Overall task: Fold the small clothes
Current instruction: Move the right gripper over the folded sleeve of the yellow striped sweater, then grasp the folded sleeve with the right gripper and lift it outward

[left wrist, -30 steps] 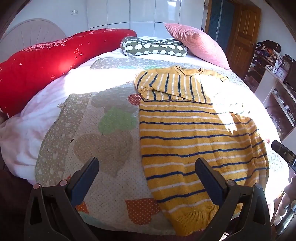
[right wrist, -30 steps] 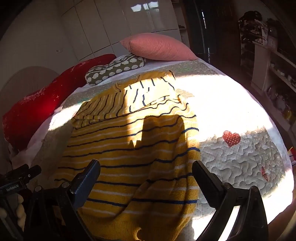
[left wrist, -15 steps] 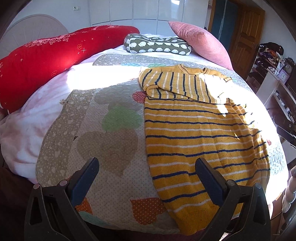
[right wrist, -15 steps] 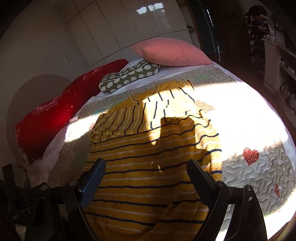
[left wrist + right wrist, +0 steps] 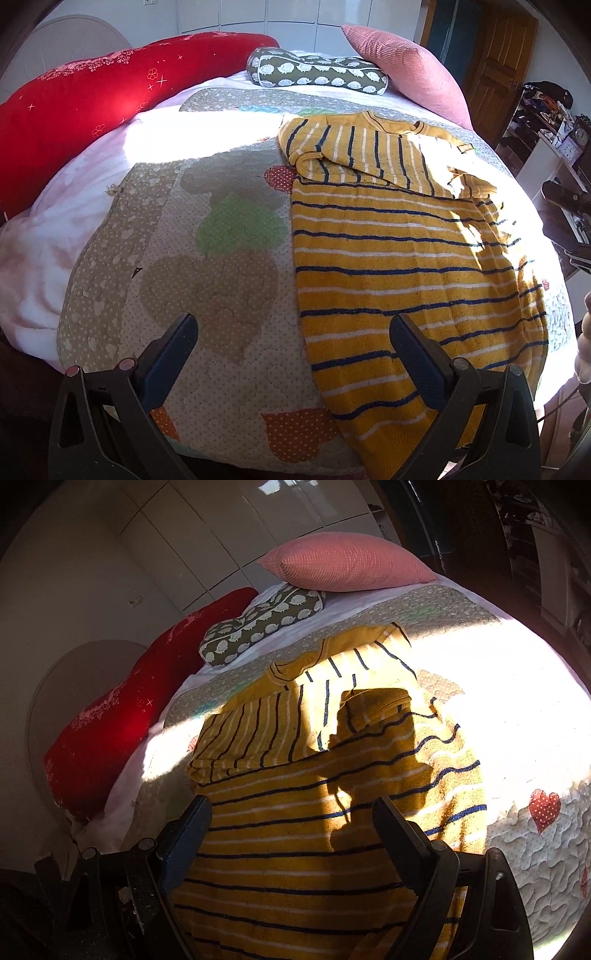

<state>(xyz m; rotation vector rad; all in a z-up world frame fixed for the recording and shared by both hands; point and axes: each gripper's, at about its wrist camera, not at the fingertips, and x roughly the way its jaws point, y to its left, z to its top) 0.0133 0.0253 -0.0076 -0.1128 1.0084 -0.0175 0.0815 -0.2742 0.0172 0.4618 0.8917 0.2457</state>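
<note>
Left gripper [image 5: 293, 341] and right gripper [image 5: 291, 823] gape wide, seemingly holding nothing

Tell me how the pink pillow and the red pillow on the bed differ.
The pink pillow is short and plain with a ribbed cover; the red pillow is long and carries small flower and star prints. The pink one partly rests on the green patterned cushion; the red one runs along the bed's side. Both lie beyond the yellow sweater.
</note>
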